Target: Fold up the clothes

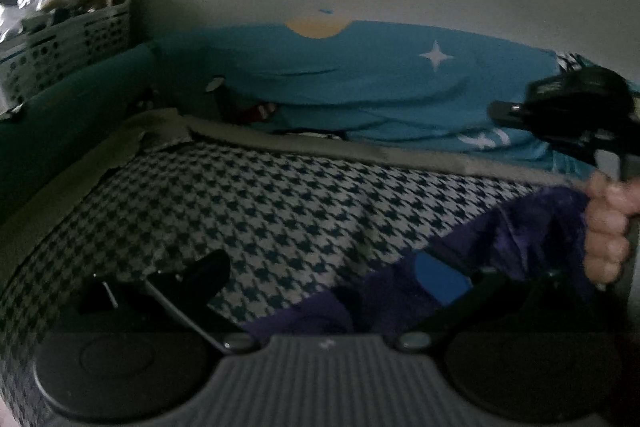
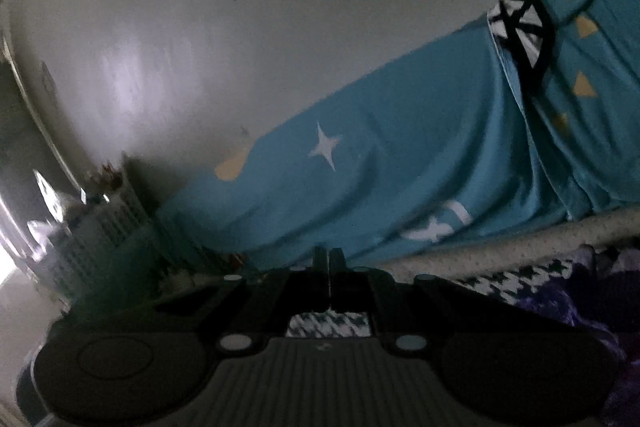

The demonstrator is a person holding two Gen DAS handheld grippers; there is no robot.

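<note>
A dark purple garment (image 1: pixel 520 227) lay crumpled on the houndstooth cover at the lower right of both frames.

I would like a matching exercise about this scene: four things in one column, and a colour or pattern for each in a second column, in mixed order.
Things:
1. garment
2. bed cover
3. sheet with a star
4. basket

Colours or patterns:
A. white, with holes
B. purple
C. blue
D. dark and white houndstooth

Pairs: 1-B, 2-D, 3-C, 4-A
</note>
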